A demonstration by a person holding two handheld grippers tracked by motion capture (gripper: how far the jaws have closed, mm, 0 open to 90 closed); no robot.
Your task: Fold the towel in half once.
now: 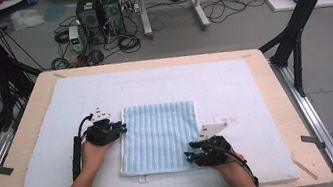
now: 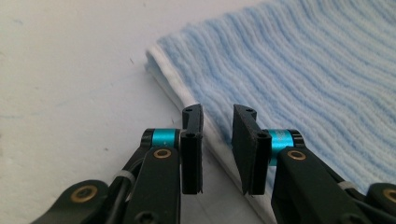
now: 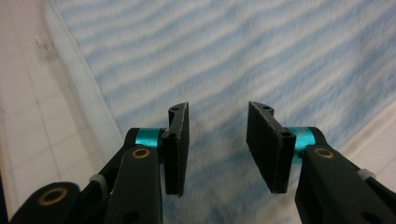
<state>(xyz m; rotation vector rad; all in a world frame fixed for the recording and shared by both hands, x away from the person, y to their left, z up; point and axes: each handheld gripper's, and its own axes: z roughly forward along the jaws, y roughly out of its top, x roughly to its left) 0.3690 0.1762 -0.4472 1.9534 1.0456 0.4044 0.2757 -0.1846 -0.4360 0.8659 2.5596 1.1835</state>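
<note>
Blue-striped folded towel (image 1: 158, 136) lay on white mat (image 1: 233, 83), centred. Left gripper (image 1: 120, 129) at the towel's left edge, jaws narrowly spread astride its hem, not pinching. Right gripper (image 1: 189, 156) over the towel's near right corner, jaws spread, empty.

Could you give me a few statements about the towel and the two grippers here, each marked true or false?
1. The blue striped towel lies folded flat on the white mat. True.
2. The left gripper is at the towel's left edge. True.
3. The right gripper holds the towel lifted off the mat. False: its fingers stand apart over the towel, gripping nothing.
4. The left gripper's fingers are pressed fully together. False: a gap shows between them, with the towel's white edge in it.
5. A cup stands on the towel. False: nothing rests on it.
</note>
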